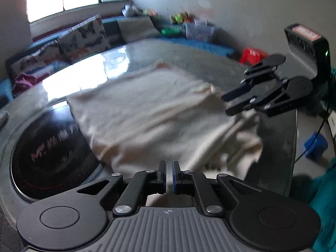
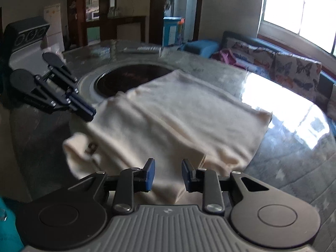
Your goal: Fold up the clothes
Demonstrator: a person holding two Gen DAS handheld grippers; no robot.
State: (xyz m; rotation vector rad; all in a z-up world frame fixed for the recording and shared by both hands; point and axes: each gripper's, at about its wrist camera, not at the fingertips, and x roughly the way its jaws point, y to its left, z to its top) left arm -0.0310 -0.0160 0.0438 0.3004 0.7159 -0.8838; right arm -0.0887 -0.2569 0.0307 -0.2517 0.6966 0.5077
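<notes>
On the table (image 2: 294,147), cream garment (image 2: 178,121); left gripper (image 1: 169,174) jaws closed, empty; right gripper (image 2: 168,174) parted, empty.

A garment (image 2: 172,121) lay folded flat on the table (image 2: 294,168) in front of you, its near edge hanging over the table's rim. A round inset plate (image 2: 126,77) sat in the table behind and to the left of the garment, which overlapped its edge. Your left gripper (image 2: 90,112) hovered at the garment's left side and your right gripper (image 2: 168,174) over its near edge. A couch (image 2: 283,63) ran behind the table, under the window (image 2: 294,4).
</notes>
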